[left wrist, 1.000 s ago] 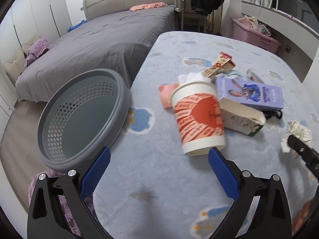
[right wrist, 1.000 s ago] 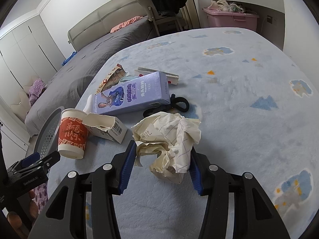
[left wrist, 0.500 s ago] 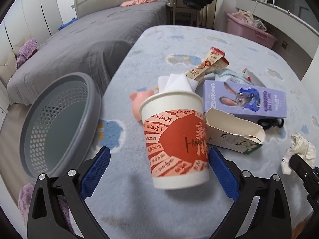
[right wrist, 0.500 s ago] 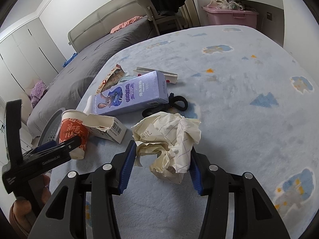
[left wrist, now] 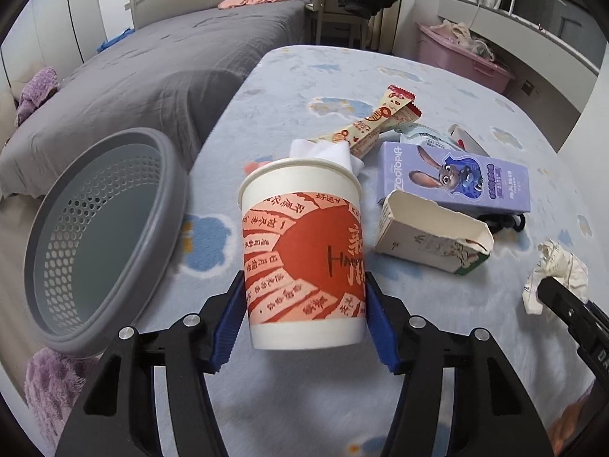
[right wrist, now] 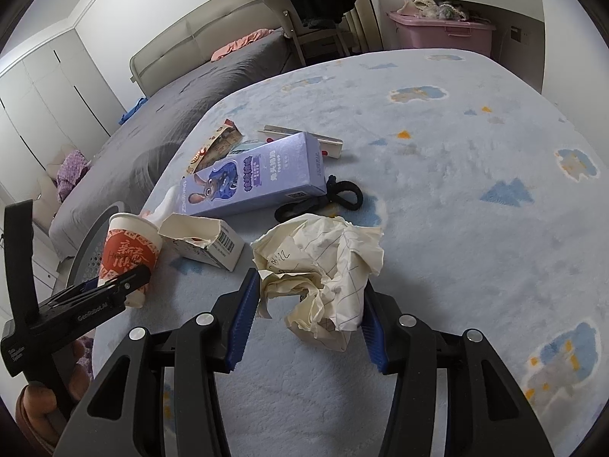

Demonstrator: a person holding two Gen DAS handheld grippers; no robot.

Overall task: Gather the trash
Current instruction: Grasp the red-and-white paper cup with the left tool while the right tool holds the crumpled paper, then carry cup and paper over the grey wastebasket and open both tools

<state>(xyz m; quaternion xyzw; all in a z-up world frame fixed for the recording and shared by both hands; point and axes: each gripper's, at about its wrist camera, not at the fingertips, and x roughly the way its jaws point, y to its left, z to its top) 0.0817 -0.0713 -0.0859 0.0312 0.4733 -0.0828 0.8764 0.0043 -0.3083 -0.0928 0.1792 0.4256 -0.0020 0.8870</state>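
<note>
My left gripper (left wrist: 304,320) is shut on a red-and-white paper cup (left wrist: 302,255) with white tissue in it; the cup stands upright on the blue tablecloth. The cup also shows in the right wrist view (right wrist: 127,255), with the left gripper (right wrist: 114,285) at its base. My right gripper (right wrist: 308,316) is shut on a crumpled ball of lined paper (right wrist: 323,266), also seen at the right of the left wrist view (left wrist: 559,270). A grey perforated basket (left wrist: 95,228) sits tilted at the table's left edge.
A torn small carton (left wrist: 430,236), a purple rabbit-print box (left wrist: 456,179), snack wrappers (left wrist: 380,122) and a black hair tie (right wrist: 338,194) lie on the table (right wrist: 475,228). A grey bed (left wrist: 152,61), a chair (right wrist: 316,26) and a pink bin (left wrist: 464,53) stand beyond.
My left gripper moved forward to the paper cup and closed on it. My right gripper stays shut on the crumpled paper, unmoved.
</note>
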